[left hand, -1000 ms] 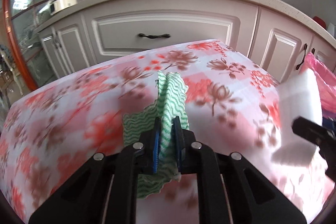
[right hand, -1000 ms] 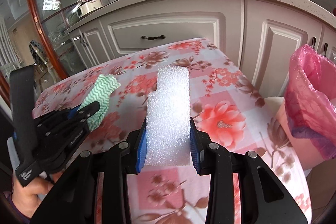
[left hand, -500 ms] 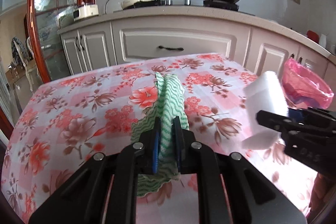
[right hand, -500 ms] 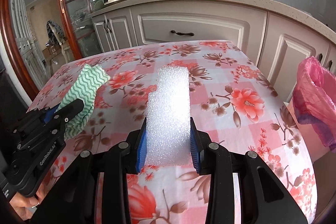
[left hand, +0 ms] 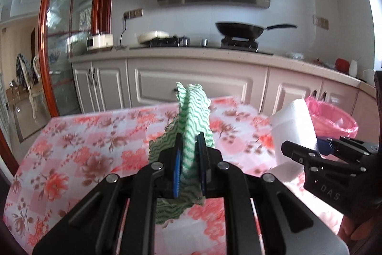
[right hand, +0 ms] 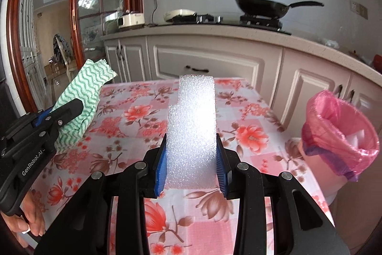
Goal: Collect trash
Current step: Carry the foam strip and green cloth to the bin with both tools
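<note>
**Foam and cloth held aloft, bin at the right**

The right gripper (right hand: 191,159) is clamped on a white foam block (right hand: 192,130), held at its lower end at frame centre. The foam is judged light and springy; its pitted surface should grip well, though a hard squeeze would dent it. The left gripper (left hand: 189,159) is closed narrowly on a green wave-patterned cloth (left hand: 193,116), pinched where its folds bunch. The cloth is thin and limp, so loose edges are expected to droop and may snag. Beneath both, a floral tablecloth (right hand: 133,111) covers the table. At the right edge of the right wrist view, a bin lined with a pink plastic bag (right hand: 339,135) stands beside the table.
</note>
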### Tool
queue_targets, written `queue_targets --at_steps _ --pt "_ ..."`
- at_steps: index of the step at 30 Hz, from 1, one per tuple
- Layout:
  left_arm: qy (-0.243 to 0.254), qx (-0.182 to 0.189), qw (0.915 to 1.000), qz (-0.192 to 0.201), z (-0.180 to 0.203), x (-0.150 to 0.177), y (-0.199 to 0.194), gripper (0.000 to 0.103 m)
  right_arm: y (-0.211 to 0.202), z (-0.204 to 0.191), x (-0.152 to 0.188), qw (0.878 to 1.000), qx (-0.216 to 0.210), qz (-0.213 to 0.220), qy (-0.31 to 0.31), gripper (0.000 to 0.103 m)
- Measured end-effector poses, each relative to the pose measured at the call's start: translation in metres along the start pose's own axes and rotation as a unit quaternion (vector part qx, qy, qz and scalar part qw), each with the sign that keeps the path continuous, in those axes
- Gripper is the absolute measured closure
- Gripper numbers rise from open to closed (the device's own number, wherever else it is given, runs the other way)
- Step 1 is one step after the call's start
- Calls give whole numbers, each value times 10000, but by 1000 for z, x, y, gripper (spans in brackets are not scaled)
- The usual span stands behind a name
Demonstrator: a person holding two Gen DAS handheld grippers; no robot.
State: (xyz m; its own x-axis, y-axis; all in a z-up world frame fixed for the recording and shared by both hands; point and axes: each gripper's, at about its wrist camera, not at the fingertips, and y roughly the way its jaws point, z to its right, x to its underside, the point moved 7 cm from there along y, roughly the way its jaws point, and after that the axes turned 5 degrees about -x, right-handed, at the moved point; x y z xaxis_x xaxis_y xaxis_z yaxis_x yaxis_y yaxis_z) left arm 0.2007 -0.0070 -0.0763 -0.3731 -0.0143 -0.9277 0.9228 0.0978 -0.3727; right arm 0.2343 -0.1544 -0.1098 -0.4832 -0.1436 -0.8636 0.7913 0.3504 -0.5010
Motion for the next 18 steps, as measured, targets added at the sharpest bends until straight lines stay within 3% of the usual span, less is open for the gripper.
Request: queue_targets --at_steps 8,18 --pt "190 214 9990 353 35 -20 -15 90 -29 34 -10 9988 269 375 182 70" --pt "584 750 9939 556 106 -33 -5 90 -41 95 -4 9946 746 423 592 70"
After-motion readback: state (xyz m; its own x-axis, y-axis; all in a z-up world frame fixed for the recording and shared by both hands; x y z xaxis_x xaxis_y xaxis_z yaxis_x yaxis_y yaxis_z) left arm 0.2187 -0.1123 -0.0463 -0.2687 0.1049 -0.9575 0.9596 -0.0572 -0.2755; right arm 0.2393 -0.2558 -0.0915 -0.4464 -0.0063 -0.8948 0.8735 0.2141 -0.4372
